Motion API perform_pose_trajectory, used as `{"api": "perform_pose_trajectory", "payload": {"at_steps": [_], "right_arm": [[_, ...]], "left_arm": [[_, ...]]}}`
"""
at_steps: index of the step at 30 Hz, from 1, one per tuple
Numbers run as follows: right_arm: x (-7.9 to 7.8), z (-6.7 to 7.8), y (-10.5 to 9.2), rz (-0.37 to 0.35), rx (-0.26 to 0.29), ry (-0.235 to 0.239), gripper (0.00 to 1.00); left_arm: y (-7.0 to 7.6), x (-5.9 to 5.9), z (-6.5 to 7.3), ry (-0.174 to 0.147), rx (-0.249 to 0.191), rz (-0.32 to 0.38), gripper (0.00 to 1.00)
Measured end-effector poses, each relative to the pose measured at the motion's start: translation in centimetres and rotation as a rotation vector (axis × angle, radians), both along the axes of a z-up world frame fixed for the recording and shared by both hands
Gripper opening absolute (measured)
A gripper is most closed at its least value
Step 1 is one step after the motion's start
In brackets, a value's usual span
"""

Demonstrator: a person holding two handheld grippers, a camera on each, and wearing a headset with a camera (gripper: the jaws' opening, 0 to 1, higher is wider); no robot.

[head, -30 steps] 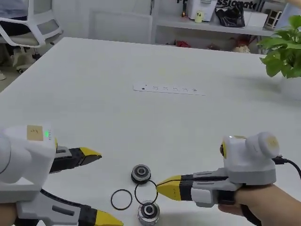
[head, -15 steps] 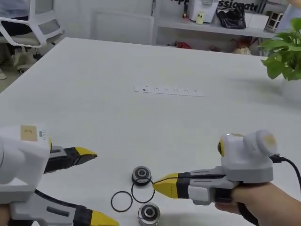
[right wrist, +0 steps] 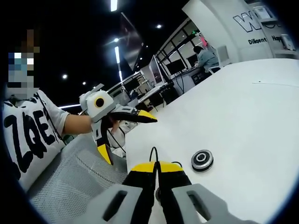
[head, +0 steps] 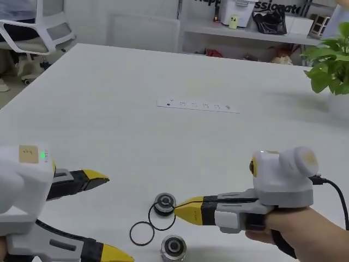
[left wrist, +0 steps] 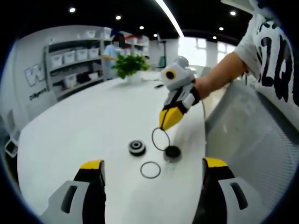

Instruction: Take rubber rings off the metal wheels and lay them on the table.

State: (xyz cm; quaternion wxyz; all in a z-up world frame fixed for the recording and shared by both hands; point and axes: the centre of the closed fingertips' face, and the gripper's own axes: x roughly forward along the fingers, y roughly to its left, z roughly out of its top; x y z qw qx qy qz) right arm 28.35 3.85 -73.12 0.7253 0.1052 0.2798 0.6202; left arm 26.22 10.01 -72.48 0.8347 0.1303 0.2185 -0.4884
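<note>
At the near left the left gripper point(head: 106, 214) hovers just above the white table point(head: 136, 109), its yellow-tipped jaws spread wide with nothing between them. Just right of its jaws a loose rubber ring point(head: 142, 233) lies flat on the table. Right of that ring sit two metal wheels, apart from each other: the far wheel point(head: 164, 203), whose outer rim looks dark, and the near wheel point(head: 173, 246), which looks silvery. A second rubber ring point(head: 162, 217) hangs between the two wheels; whether it touches either cannot be told. The right gripper point(head: 179, 209) reaches in from the right, its jaws clenched on that ring's edge, with the person's hand point(head: 294, 232) around its grip at the near right.
</note>
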Motion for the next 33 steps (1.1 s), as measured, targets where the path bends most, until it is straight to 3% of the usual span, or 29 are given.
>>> {"api": "perform_pose_trajectory", "payload": {"at_steps": [33], "right_arm": [[0.2, 0.0, 2.5, 0.037, 0.004, -0.007, 0.00]], "left_arm": [[1.3, 0.0, 0.1, -0.012, 0.014, 0.022, 0.88]]}}
